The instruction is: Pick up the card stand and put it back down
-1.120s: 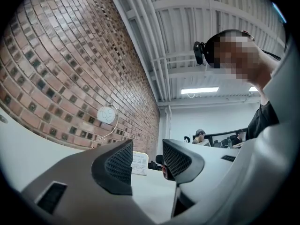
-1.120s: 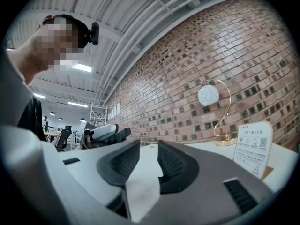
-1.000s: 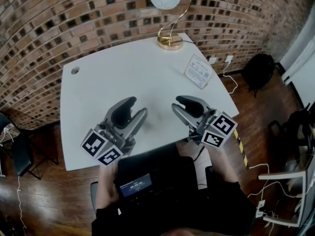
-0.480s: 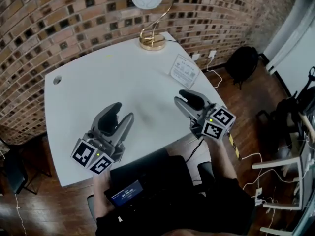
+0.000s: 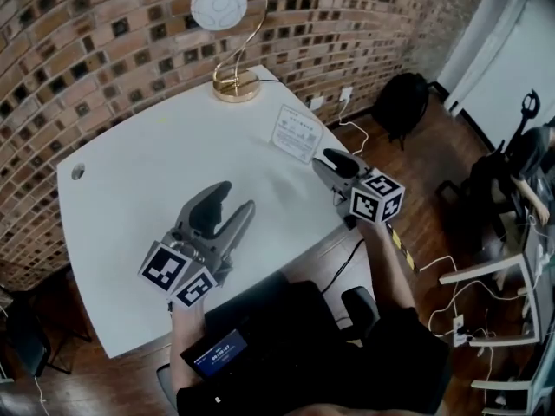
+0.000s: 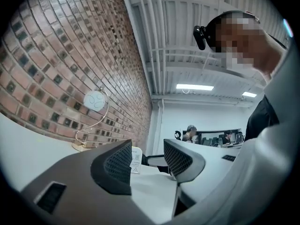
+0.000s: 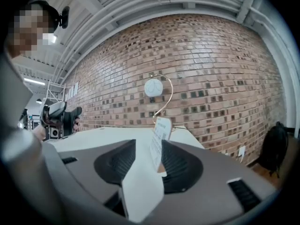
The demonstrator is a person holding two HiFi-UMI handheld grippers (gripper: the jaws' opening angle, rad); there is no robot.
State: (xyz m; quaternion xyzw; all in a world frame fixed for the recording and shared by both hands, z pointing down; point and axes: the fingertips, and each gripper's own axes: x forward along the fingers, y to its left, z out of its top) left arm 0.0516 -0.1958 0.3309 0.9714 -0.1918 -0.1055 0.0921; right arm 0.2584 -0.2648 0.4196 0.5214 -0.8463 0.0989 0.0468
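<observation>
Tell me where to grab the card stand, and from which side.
Probably pinch the card stand by its thin upright panel, one jaw on each face, at its near side edge. Come from the table's right edge, where it shows edge-on.

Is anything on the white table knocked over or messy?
No, nothing stands out. The white printed card stand stands upright near the right edge of the white table, and the gold-based lamp with a white globe stands upright at the back. Nothing is spilled or broken.

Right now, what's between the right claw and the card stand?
Just bare table between the right claw and the card stand, shown in the head view.
</observation>
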